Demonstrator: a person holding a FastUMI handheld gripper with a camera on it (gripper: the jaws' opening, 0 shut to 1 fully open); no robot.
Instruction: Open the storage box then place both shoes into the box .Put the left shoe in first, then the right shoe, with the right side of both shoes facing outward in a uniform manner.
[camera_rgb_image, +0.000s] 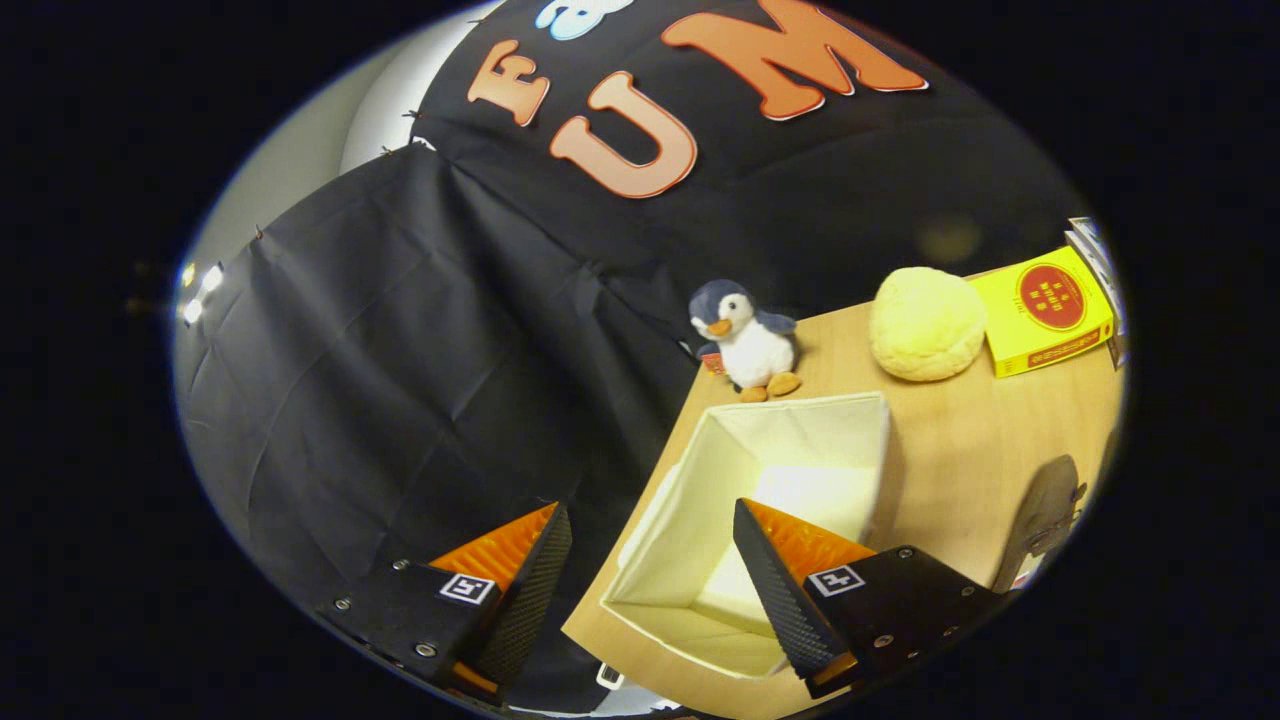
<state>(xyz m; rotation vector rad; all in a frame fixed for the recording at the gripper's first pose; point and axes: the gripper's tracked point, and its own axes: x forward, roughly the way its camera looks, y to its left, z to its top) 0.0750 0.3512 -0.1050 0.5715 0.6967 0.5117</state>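
Black cloth (400, 350) hangs in creased panels as the booth's wall, covering most of the centre and left of the frame. Behind it at the upper left shows a pale grey room wall (290, 170), with small bright lights (200, 290) at the far left. A light wooden surface (960, 450) sits at lower right.

Light wooden bench (960, 450) and the items resting on it. An open, cream-coloured fabric box (760, 500) stands near the bench's edge. Beyond the box: a toy penguin (745, 340), a round yellow cushion (925, 322) and a yellow carton (1045, 310). A grey shoe (1045, 515) lies beside the box.
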